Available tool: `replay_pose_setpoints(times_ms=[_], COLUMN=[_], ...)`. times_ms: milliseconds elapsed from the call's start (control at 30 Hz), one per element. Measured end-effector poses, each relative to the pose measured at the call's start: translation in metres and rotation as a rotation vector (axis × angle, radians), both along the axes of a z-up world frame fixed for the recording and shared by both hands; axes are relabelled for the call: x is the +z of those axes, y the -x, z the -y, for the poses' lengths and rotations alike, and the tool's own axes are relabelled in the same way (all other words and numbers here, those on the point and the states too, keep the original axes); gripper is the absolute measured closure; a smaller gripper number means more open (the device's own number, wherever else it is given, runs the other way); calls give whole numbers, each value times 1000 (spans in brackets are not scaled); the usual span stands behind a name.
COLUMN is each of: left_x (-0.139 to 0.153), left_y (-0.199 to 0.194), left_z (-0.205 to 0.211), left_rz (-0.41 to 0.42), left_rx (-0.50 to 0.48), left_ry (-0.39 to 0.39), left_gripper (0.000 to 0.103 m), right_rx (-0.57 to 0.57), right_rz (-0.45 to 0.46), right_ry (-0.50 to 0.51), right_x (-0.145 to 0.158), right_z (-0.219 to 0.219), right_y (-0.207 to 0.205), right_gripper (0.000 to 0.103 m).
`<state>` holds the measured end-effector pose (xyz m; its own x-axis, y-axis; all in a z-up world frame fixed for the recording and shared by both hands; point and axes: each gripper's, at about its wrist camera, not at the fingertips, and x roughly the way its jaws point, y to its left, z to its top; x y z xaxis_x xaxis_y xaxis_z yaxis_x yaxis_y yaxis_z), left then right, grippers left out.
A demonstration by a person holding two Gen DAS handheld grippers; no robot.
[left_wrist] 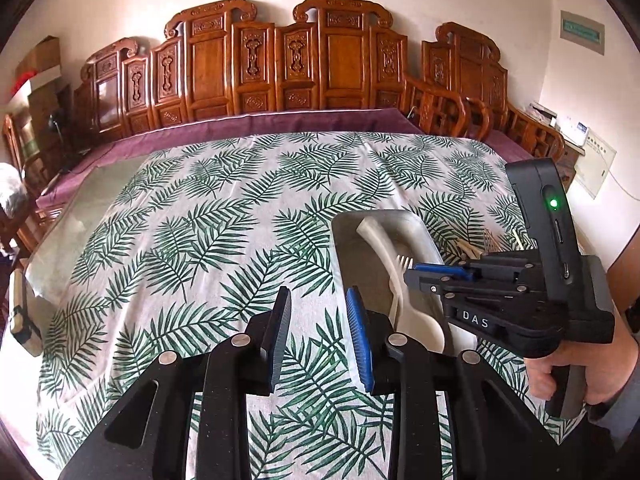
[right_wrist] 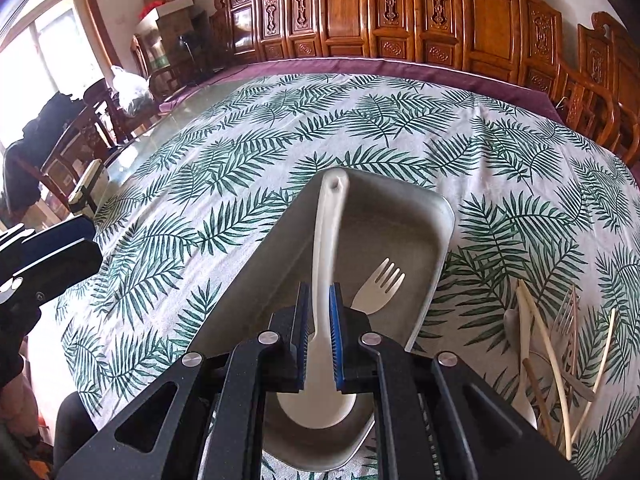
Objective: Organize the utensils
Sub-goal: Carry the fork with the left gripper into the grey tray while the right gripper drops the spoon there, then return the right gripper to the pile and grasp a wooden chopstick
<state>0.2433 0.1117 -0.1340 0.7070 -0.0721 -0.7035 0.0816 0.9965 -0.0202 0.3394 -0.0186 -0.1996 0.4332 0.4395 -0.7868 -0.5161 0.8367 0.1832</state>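
Observation:
A white plastic spoon point(right_wrist: 330, 216) lies slanted in a grey metal tray point(right_wrist: 440, 240), its bowl at the near end and its handle resting on the far rim. My right gripper point(right_wrist: 319, 288) is shut on the spoon's neck. Beside it in the tray lies a white fork point(right_wrist: 380, 284). In the left wrist view the tray point(left_wrist: 348, 248), spoon point(left_wrist: 380, 240) and right gripper point(left_wrist: 412, 274) sit at the right. My left gripper point(left_wrist: 319, 294) hangs open over the cloth left of the tray, with nothing between its fingers.
A leaf-print tablecloth point(right_wrist: 240, 160) covers the table. Right of the tray lies a loose pile of utensils point(right_wrist: 560, 340), several chopsticks, forks and a spoon. Carved wooden chairs point(left_wrist: 256, 64) line the far side. A hand point(left_wrist: 580, 376) holds the right gripper's handle.

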Motion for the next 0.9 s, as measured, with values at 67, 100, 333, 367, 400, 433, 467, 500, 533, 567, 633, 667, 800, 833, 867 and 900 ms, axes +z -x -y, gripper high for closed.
replay_pose_setpoints(times_ms=[67,100,333,367,400,433,467,500,533,567,633,667,800,833,867,900], left_x=[0,0,1,1,1,0,0,0,-1,-1,-3,-4,-5,-5,-6,-7], left_y=[1,1,8,8,9,11,13,14,16,16,18,19,23,25,25,25], left_z=[2,4,23,26,29,33,36,39,44,47,54,58,76,82,86,90], left_rz=[1,2,8,8,8,9,10,10,8,6,-1,-7,-7,-4,-3,-6], left_rx=[-4,-8,-52,-59,-65,-75,-82,-89,-99,-105,-118,-127,-159,-170,-177,-181], left_ry=[-2,-4,-11,-12,-12,-11,-11,-12,-13,-12,-8,-6,-16,-19,-22,-24], left_gripper=[74,74,70,68,67,63,61,60,59,54,49,48,40,36,35,35], right_rx=[0,-1,-3,-4,-7,-14,-21,-33,-44,-52,-75,-84,-123,-127,-131,-135], right_rz=[7,9,51,59,66,72,74,76,80,81,78,73,49,44,40,35], right_ry=[-3,-11,-28,-23,-14,-6,-2,5,13,18,41,48,74,81,89,92], right_x=[2,3,22,23,24,25,25,25,24,23,18,15,2,-1,-4,-7], right_z=[4,7,49,56,66,77,86,99,110,119,142,151,189,196,201,205], right_y=[3,4,27,30,34,38,40,44,46,48,52,52,51,50,49,48], right_gripper=[91,91,91,91,91,91,91,91,91,91,91,91,91,91,91,89])
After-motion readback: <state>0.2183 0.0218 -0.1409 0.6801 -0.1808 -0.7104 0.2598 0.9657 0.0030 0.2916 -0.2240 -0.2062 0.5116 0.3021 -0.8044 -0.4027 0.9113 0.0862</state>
